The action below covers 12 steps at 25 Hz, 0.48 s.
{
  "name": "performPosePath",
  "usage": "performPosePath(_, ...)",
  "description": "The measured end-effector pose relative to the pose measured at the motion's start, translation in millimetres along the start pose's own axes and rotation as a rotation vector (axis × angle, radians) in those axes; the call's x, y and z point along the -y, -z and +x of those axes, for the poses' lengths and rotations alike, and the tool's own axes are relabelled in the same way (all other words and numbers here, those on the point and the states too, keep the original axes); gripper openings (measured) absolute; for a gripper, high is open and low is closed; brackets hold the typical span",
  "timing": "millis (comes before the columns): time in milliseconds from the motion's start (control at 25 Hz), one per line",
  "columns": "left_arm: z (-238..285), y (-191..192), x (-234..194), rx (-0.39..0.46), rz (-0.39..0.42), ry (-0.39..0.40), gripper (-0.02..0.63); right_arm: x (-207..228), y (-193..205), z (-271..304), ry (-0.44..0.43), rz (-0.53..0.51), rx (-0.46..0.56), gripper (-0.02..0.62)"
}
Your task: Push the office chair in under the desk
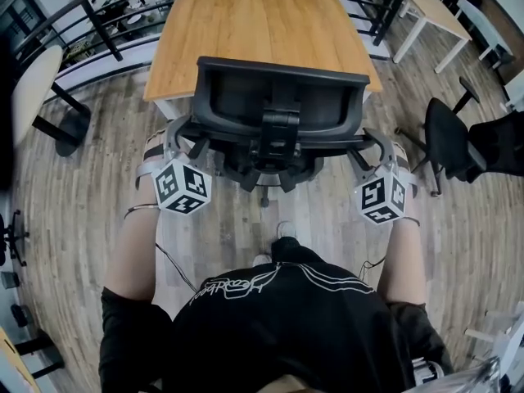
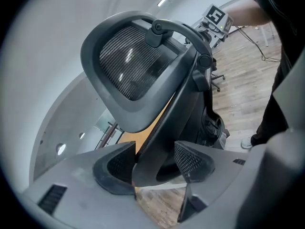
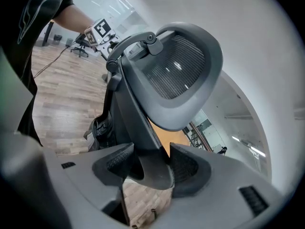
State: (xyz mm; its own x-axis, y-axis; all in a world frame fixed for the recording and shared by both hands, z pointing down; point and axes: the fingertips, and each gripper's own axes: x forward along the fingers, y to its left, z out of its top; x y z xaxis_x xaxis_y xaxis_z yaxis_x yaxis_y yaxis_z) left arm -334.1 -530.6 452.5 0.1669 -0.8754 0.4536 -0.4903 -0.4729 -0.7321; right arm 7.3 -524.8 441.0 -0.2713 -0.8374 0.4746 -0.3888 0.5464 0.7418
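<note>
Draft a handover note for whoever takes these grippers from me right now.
Left claw: shut on the left armrest.
Right claw: shut on the right armrest.
Office chair: facing the desk, backrest at the desk's near edge; how far the seat is under is hidden.
Done: both armrests gripped.
Left: probably push forward until the chair is fully in, then let go.

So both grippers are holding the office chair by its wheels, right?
Not the wheels. The left gripper and the right gripper each hold the office chair by an armrest; the two gripper views show it.
</note>
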Motion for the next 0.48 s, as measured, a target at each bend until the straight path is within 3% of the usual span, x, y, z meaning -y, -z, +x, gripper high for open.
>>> performPosePath(80,0,-2,-3,-0.002,0.002,0.004,0.249,5,-1,1,-0.001,-0.004,0.001,0.253)
performPosePath(280,70,-27,-33,-0.02,-0.007,0.009,0.249,60,14,63,-0.023,-0.018,-0.007,0.253)
performPosePath(480,97,-43,-46,-0.029,-0.014,0.001,0.249,87,23,86,-0.029,-0.026,0.001,0.253)
